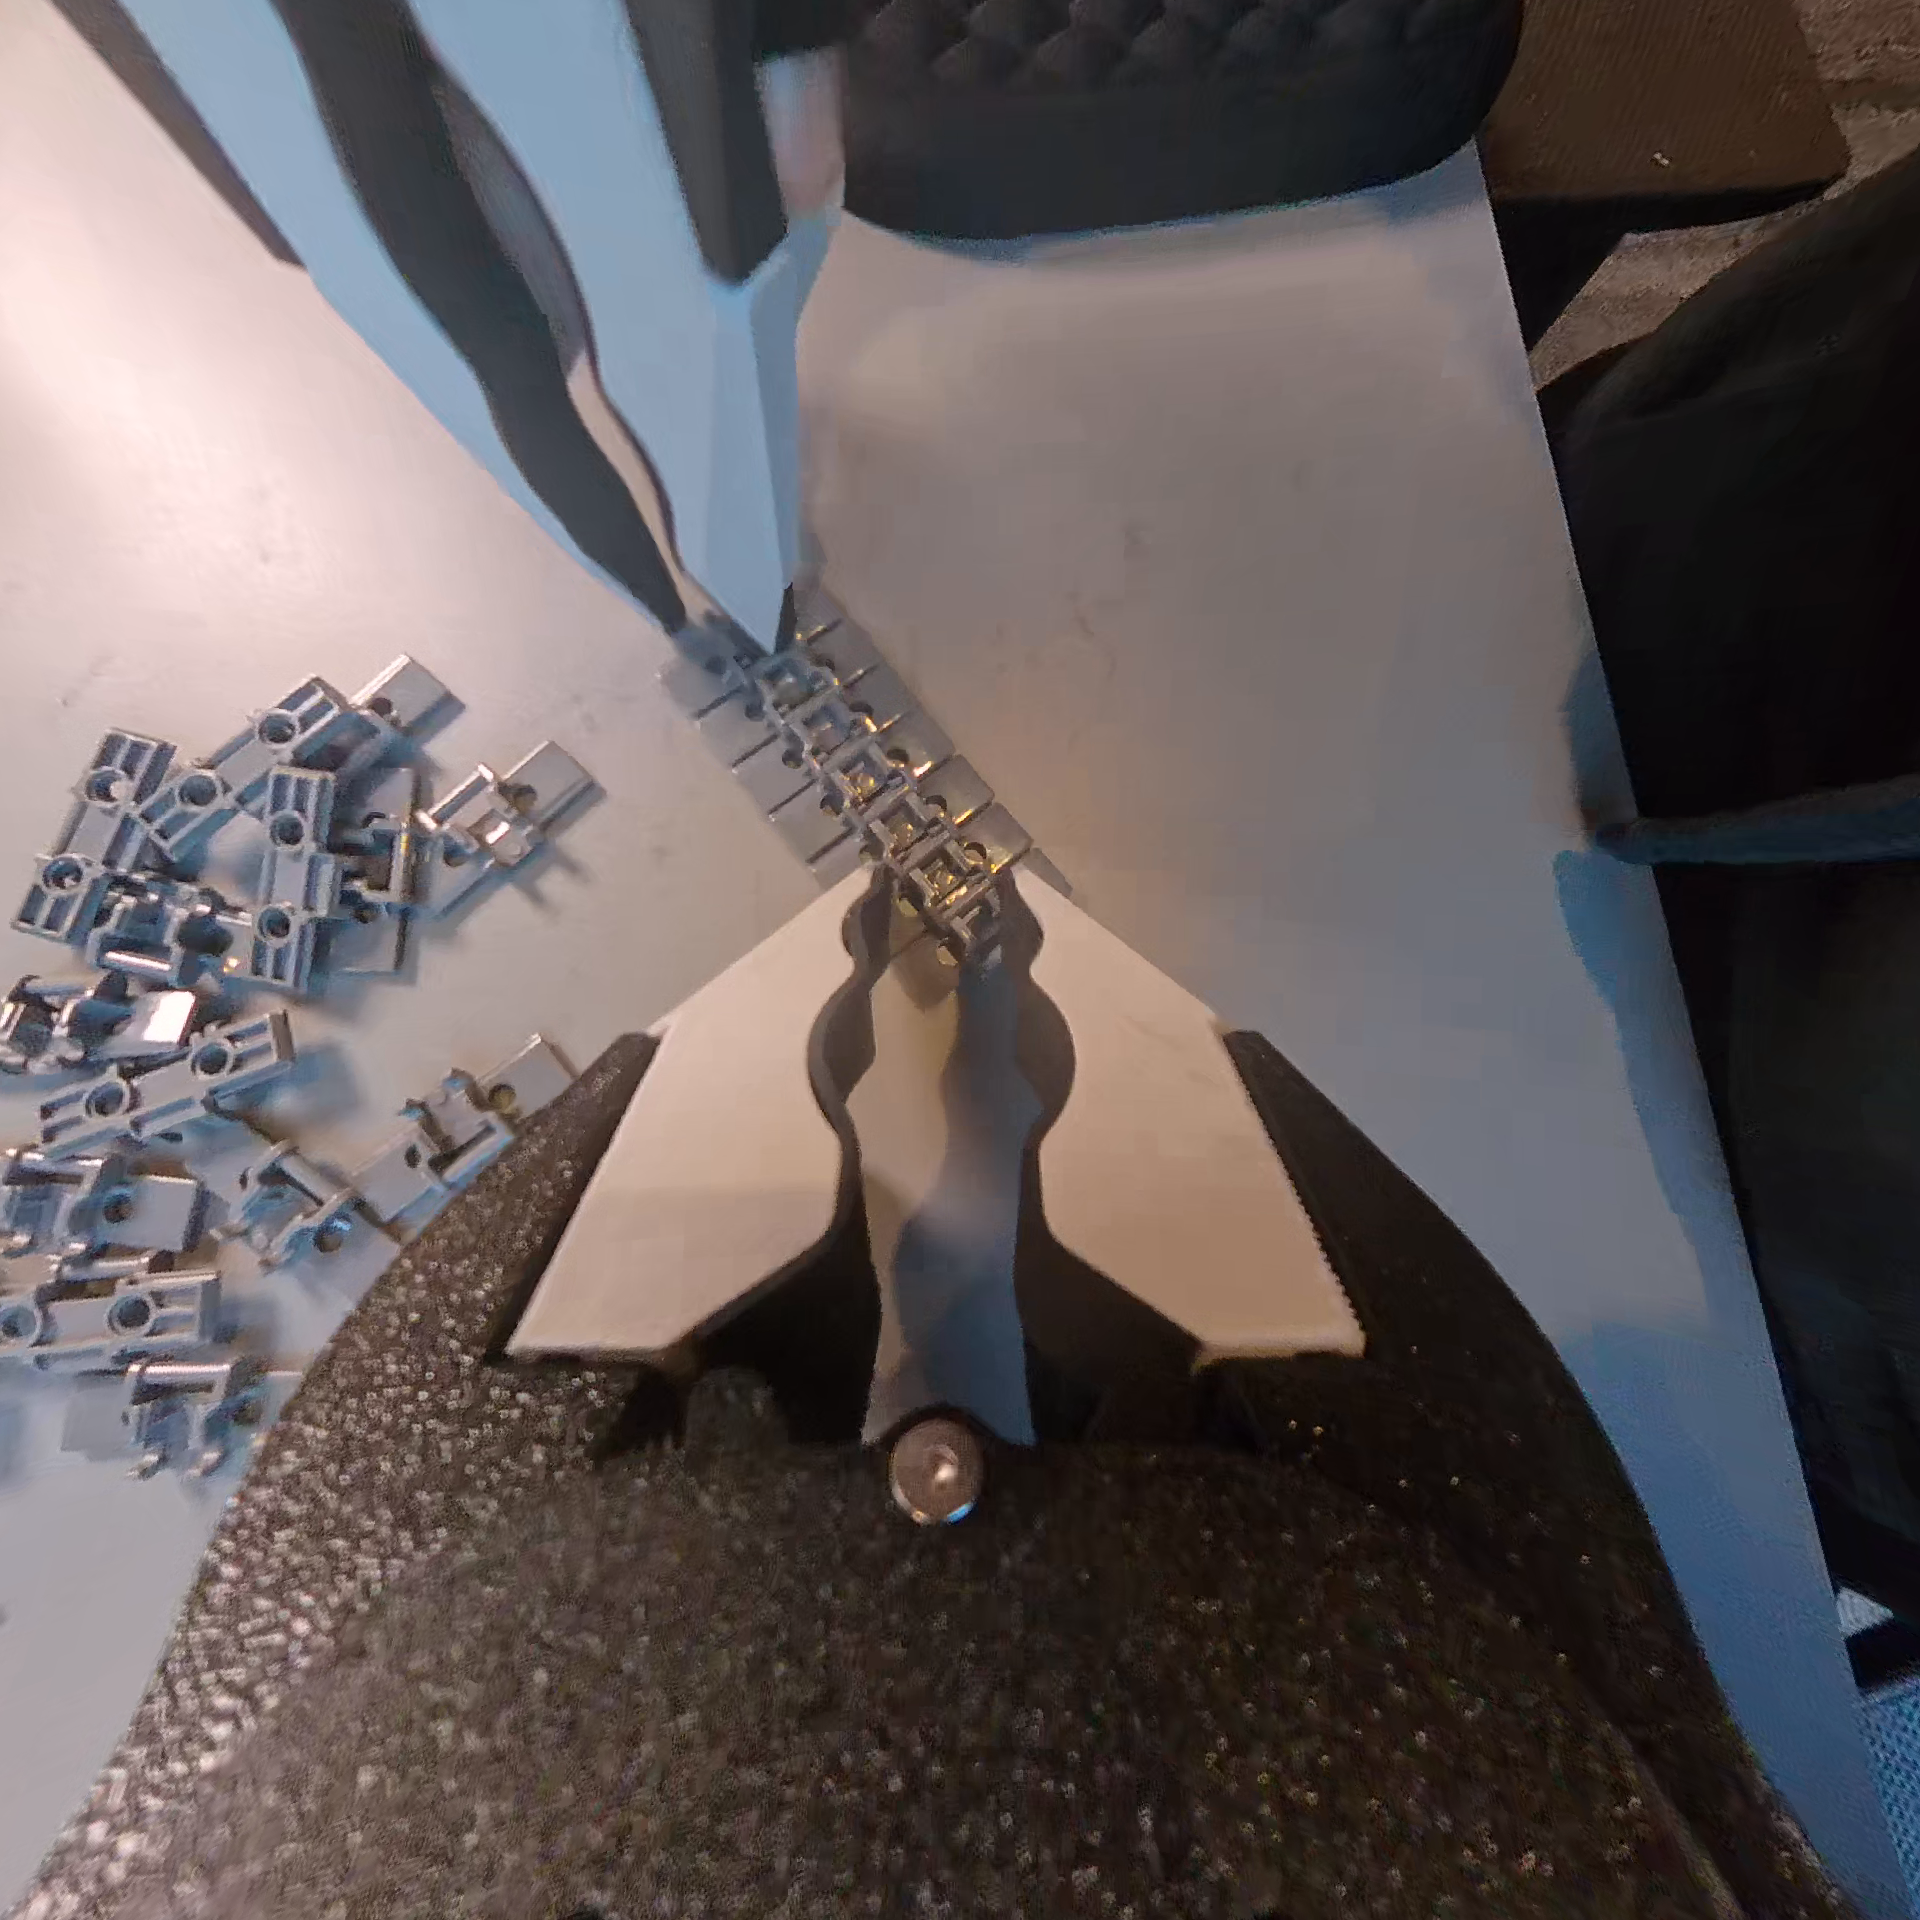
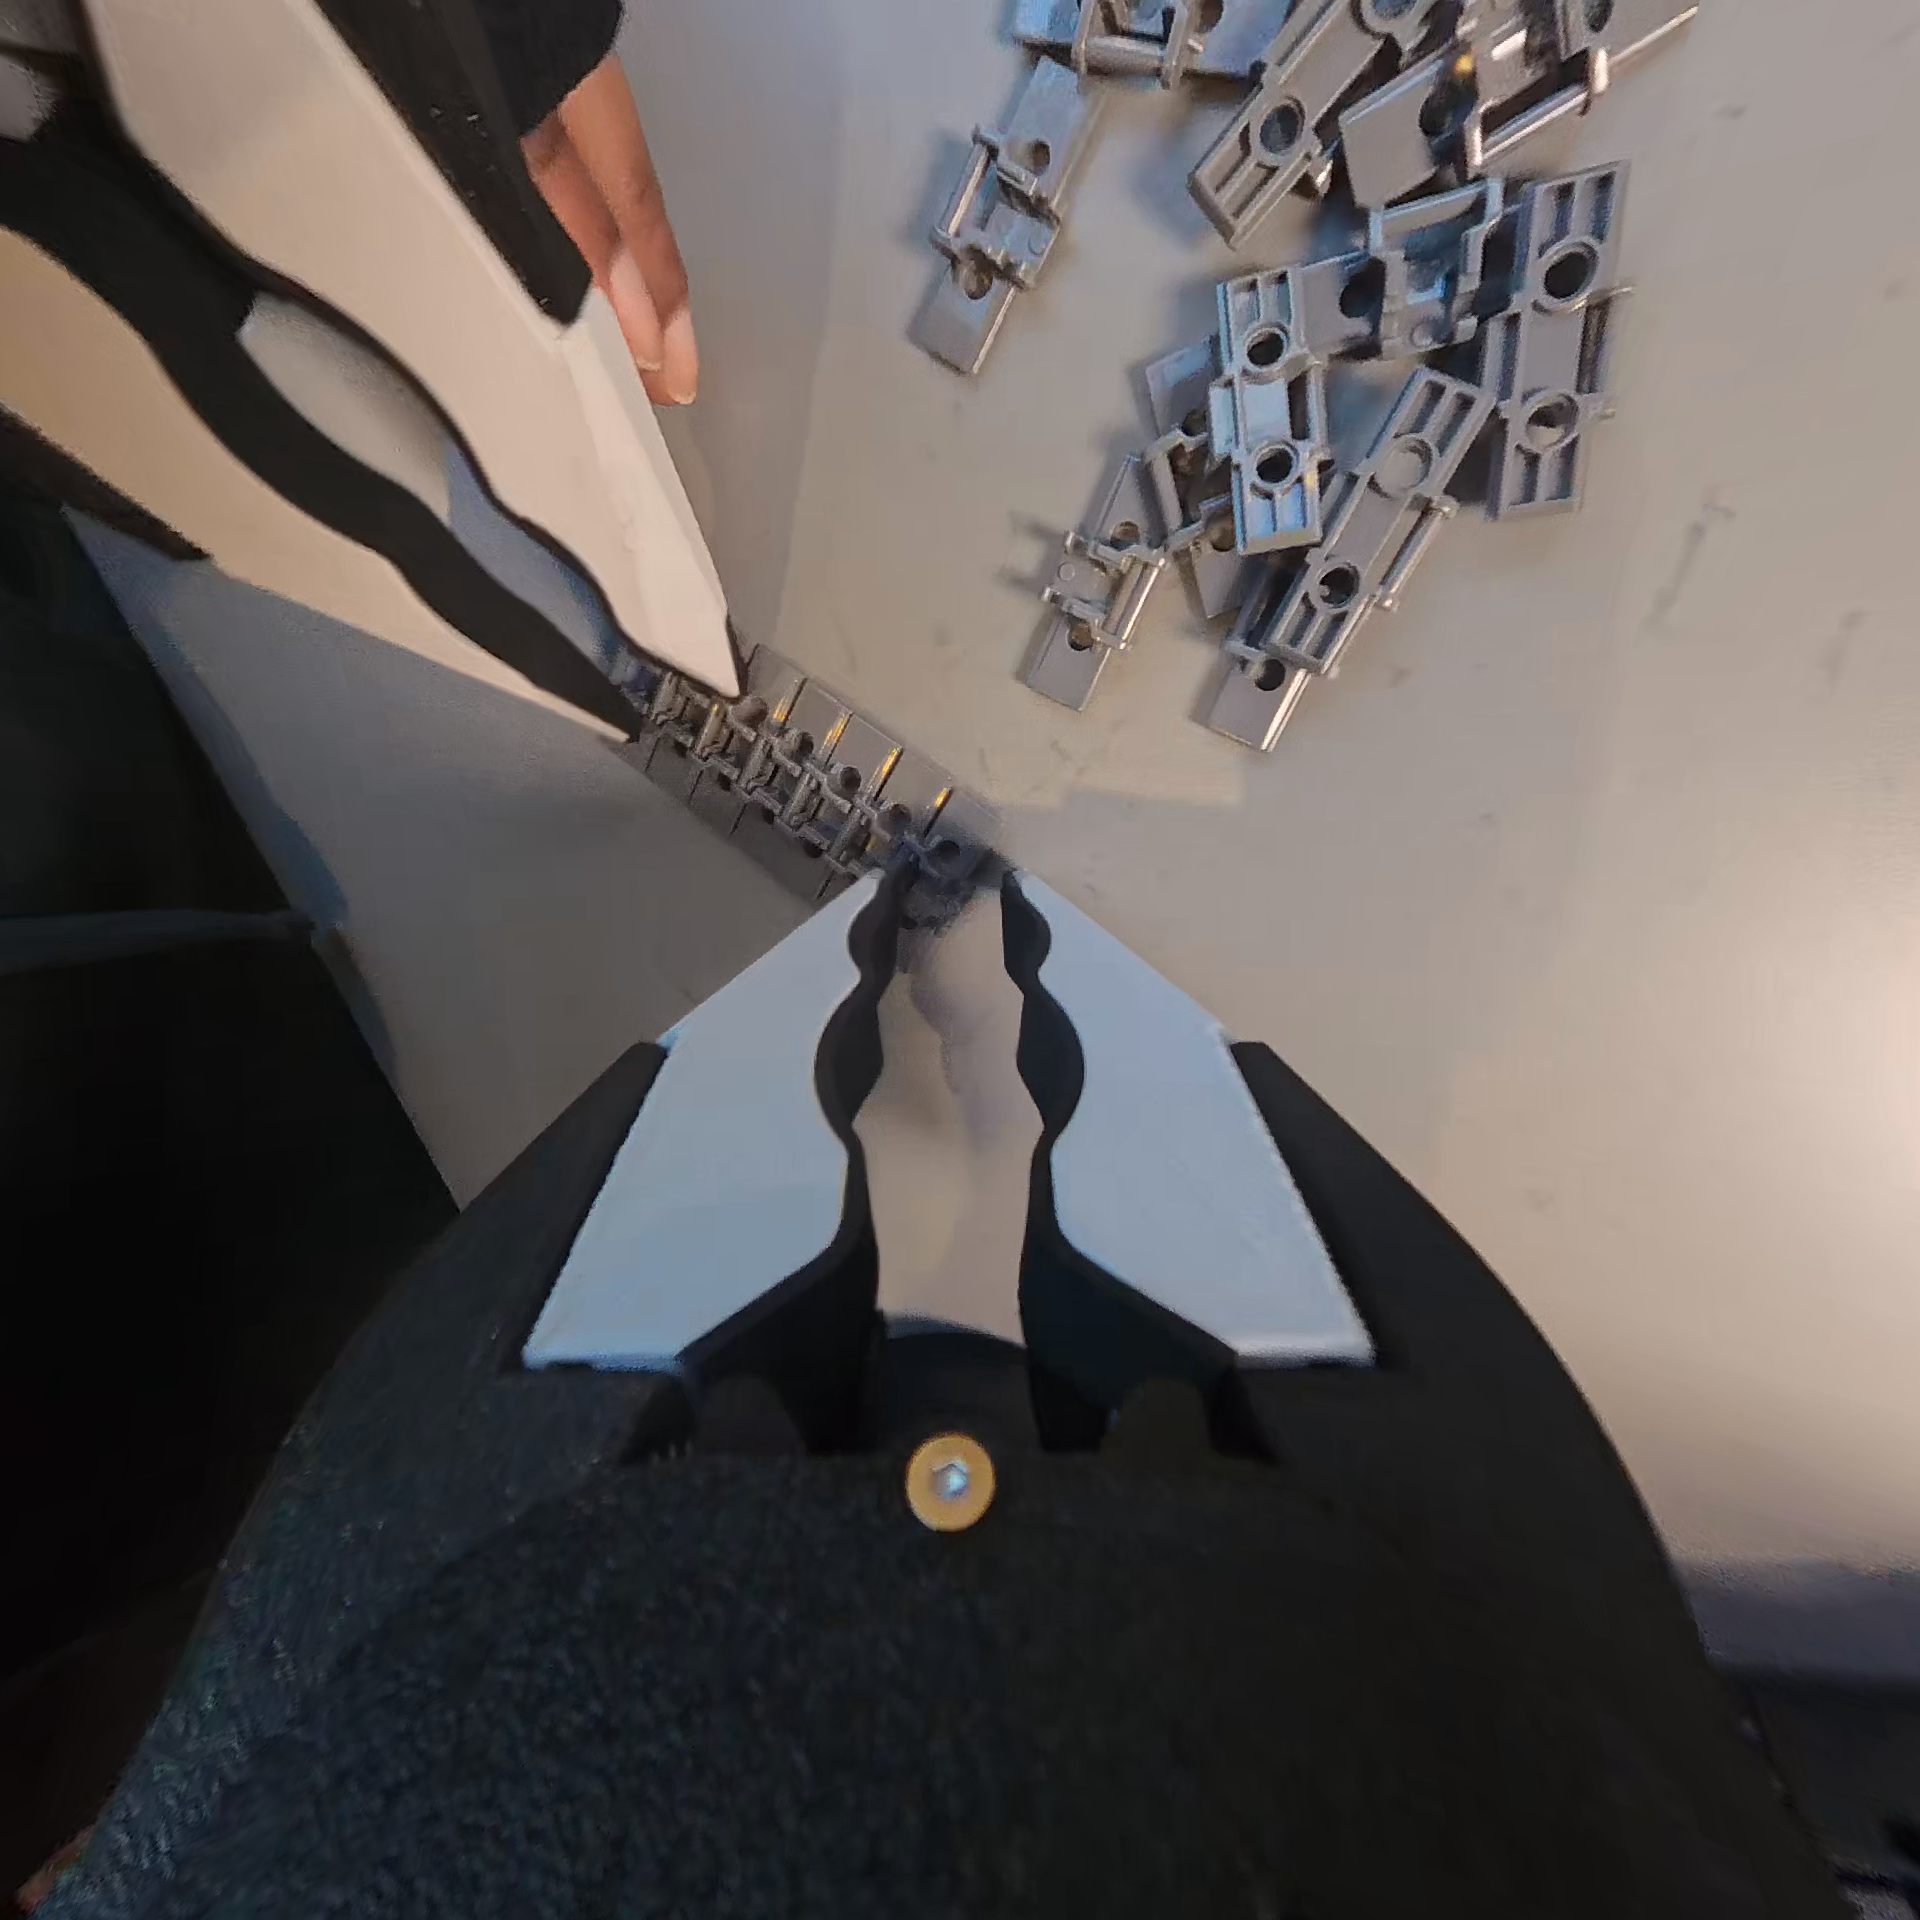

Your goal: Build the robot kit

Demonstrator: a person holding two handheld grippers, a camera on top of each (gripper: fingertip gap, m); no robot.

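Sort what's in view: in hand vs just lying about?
In hand:
- left hand-held gripper, shut on chain of grey links
- right hand-held gripper, at the chain's other end

Lying about:
- pile of loose grey links
- table

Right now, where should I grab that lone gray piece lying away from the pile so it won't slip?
Probably pinch the lone gray link across its two long flat edges, coming straight down from above. It lies flat on the table, apart from the pile, so its sides are free.
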